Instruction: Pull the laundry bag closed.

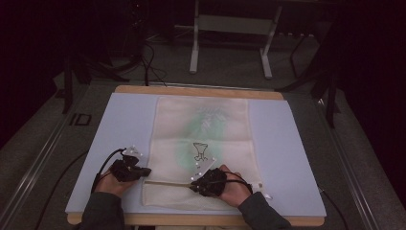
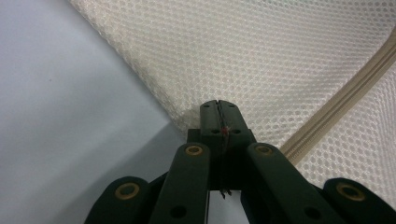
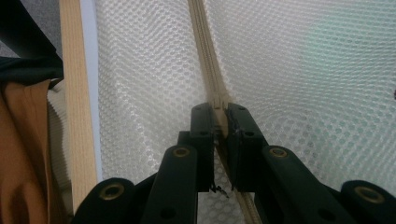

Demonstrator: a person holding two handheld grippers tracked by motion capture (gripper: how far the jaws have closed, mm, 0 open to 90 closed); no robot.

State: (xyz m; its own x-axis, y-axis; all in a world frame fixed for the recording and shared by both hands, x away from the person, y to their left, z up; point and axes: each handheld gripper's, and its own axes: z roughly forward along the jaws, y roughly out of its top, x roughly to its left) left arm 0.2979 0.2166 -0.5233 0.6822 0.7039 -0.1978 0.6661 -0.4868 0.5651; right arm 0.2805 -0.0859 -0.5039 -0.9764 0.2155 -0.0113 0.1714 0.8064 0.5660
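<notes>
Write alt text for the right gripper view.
The right tongs are shut on the beige zipper of a cream mesh bag, pinching it between their tips. At the left run the table's wooden edge and dark and orange cloth.

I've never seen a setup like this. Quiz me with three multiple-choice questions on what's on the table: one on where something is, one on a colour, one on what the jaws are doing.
1. Where does the left gripper hold the mesh bag?
A. at its left edge
B. at its far end
C. at its middle

2. What colour is the zipper?
A. red
B. beige
C. black

3. How do the right gripper's jaws stand?
A. wide open above the bag
B. closed on the zipper
C. closed on the table's edge

Answers:
1. A, since the left gripper view shows the jaws pinched at the mesh's edge beside the blue mat.
2. B, the zipper matches the cream mesh.
3. B, as the right gripper view shows the jaws clamping the zipper.
</notes>
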